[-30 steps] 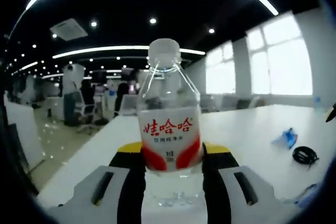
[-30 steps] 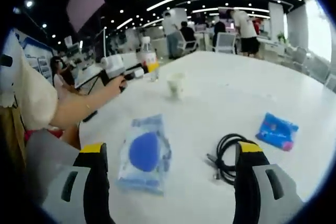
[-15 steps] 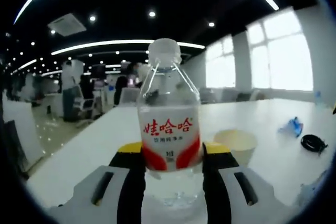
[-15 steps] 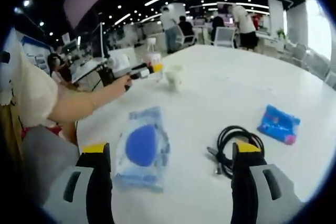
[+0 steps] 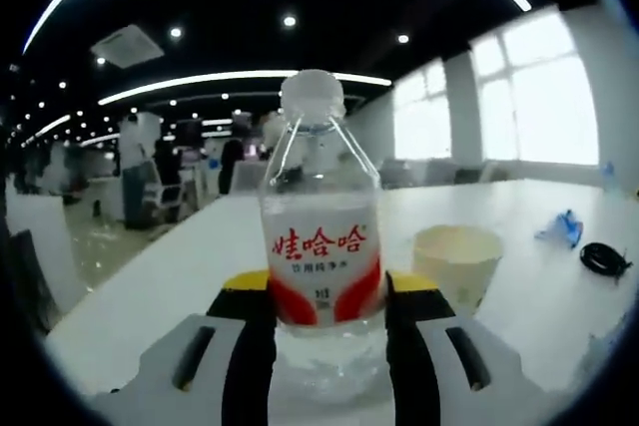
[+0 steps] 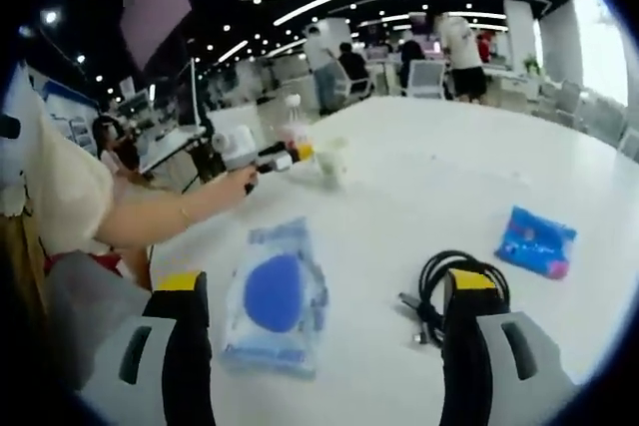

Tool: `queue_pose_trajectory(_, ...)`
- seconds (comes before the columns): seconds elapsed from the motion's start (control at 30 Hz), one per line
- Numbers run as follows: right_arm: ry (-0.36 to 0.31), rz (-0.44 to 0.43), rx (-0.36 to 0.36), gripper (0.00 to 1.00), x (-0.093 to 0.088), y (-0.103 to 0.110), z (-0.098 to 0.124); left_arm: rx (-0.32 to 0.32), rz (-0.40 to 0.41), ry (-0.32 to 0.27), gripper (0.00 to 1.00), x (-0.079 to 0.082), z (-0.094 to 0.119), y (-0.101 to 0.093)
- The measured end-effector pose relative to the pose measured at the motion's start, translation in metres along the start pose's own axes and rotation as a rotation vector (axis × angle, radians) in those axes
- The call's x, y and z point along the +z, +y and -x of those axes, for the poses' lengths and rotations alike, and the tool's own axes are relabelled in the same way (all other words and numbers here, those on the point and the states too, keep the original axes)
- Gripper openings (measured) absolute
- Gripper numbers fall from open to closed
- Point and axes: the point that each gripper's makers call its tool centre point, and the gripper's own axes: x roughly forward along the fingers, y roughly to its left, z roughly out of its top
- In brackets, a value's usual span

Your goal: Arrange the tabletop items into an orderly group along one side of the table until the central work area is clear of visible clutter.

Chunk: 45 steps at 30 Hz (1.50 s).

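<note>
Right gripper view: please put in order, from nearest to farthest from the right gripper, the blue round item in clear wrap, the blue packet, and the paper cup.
1. The blue round item in clear wrap, lying just ahead of the right gripper, beside its left jaw.
2. The blue packet, farther out on the right side of the white table.
3. The paper cup, far ahead, next to the water bottle.

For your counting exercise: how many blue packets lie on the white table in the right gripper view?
2. A clear packet with a blue disc lies near the right gripper's left jaw; a smaller blue packet lies farther right, beyond the black cable.
</note>
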Motion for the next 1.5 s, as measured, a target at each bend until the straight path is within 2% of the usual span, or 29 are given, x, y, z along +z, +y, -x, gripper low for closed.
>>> queue_pose_trajectory(0.2,0.026,-0.029,-0.004,0.93,-0.007,-0.004,0.000,0.021,-0.016,0.004,0.39,-0.002,0.003,0.000)
queue_pose_trajectory(0.3,0.017,-0.046,-0.009,0.91,-0.006,-0.006,-0.001,0.033,-0.039,0.013,0.40,-0.001,0.004,-0.003)
queue_pose_trajectory(0.6,0.025,-0.046,0.003,0.91,-0.008,-0.004,-0.002,0.070,-0.031,0.029,0.40,0.000,0.005,-0.005)
queue_pose_trajectory(0.77,0.032,-0.045,0.008,0.92,-0.008,-0.003,-0.003,0.080,0.003,0.027,0.40,-0.001,0.005,-0.003)
queue_pose_trajectory(0.8,0.034,-0.043,0.009,0.92,-0.009,-0.002,-0.003,0.088,0.021,0.043,0.40,-0.004,0.005,-0.002)
queue_pose_trajectory(0.83,0.037,-0.040,0.010,0.92,-0.009,-0.002,-0.003,0.090,0.019,0.064,0.42,-0.008,0.006,-0.002)
queue_pose_trajectory(0.93,0.045,-0.038,0.012,0.93,-0.011,-0.001,-0.004,0.065,0.024,0.057,0.53,-0.005,0.007,-0.008)
queue_pose_trajectory(0.97,0.044,-0.038,0.010,0.93,-0.011,-0.001,-0.004,0.054,-0.011,0.067,0.55,-0.004,0.008,-0.010)
queue_pose_trajectory(1.1,0.031,-0.051,0.001,0.95,-0.008,-0.003,-0.003,0.048,0.010,0.066,0.61,0.002,0.010,-0.008)
queue_pose_trajectory(1.13,0.025,-0.055,-0.002,0.96,-0.006,-0.003,-0.003,0.046,-0.002,0.074,0.61,0.002,0.010,-0.007)
queue_pose_trajectory(1.17,0.018,-0.064,-0.006,0.96,-0.004,-0.002,-0.002,0.044,-0.021,0.113,0.62,-0.002,0.013,-0.005)
queue_pose_trajectory(1.23,0.002,-0.067,-0.012,0.99,0.000,-0.001,-0.001,0.038,-0.018,0.125,0.62,-0.003,0.015,-0.002)
queue_pose_trajectory(1.37,-0.012,-0.081,0.010,0.99,0.005,0.006,0.000,0.067,-0.002,0.179,0.61,-0.009,0.028,0.009)
queue_pose_trajectory(1.5,-0.007,-0.087,0.006,0.99,0.005,0.008,0.001,0.059,-0.012,0.207,0.65,-0.007,0.043,0.009)
